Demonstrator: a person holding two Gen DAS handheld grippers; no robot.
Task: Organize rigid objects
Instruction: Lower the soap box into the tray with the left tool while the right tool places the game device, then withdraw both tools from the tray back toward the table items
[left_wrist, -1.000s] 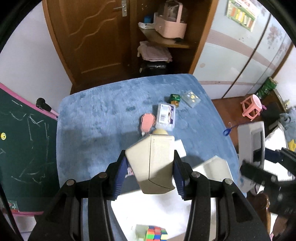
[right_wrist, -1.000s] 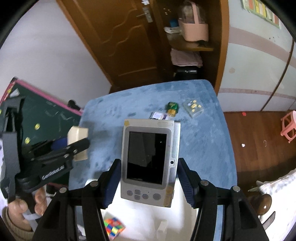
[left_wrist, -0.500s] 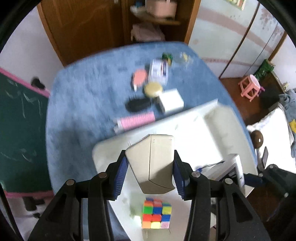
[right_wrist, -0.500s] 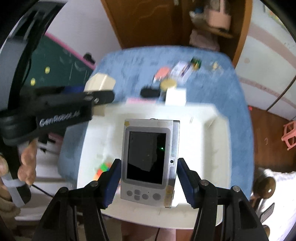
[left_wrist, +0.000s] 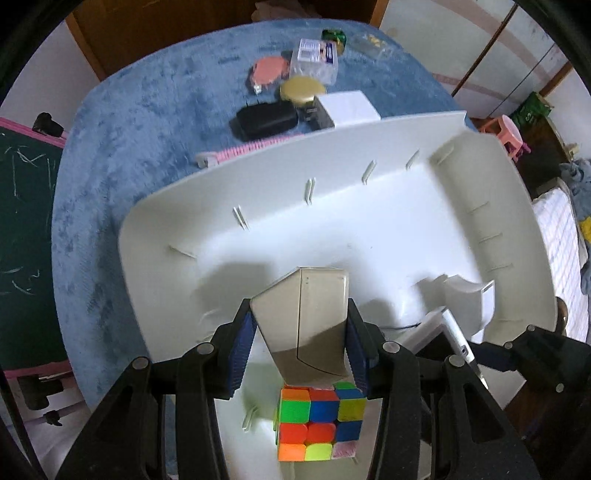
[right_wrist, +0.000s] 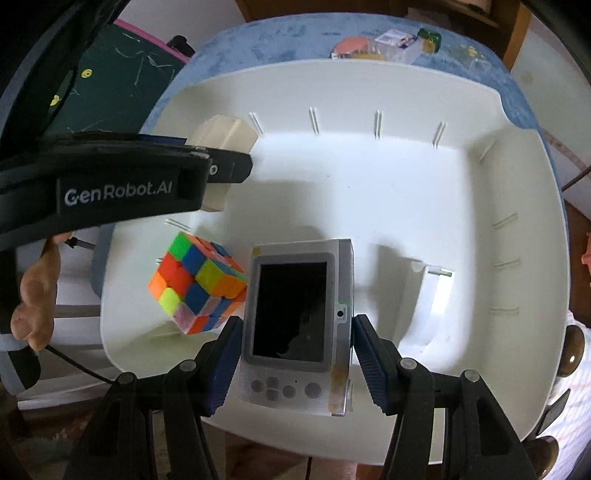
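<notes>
My left gripper (left_wrist: 301, 345) is shut on a beige plastic block (left_wrist: 306, 317) and holds it over the white tray (left_wrist: 332, 206), just above a colourful puzzle cube (left_wrist: 319, 421). My right gripper (right_wrist: 295, 354) is shut on a silver handheld device with a dark screen (right_wrist: 299, 321), low over the tray's near part (right_wrist: 369, 177), right of the cube (right_wrist: 197, 282). The left gripper and its block (right_wrist: 221, 134) show at the left of the right wrist view. The device's edge (left_wrist: 443, 332) shows in the left wrist view.
Beyond the tray on the blue mat (left_wrist: 147, 110) lie a black case (left_wrist: 264, 120), a white box (left_wrist: 349, 107), a gold lid (left_wrist: 301, 88), a pink object (left_wrist: 267, 70), a clear box (left_wrist: 314, 61) and a pink comb (left_wrist: 240, 151). A chalkboard (left_wrist: 22, 221) stands left.
Both grippers have come down from high above the mat into the tray with their objects still held. The cube and tray floor are now close below them.
</notes>
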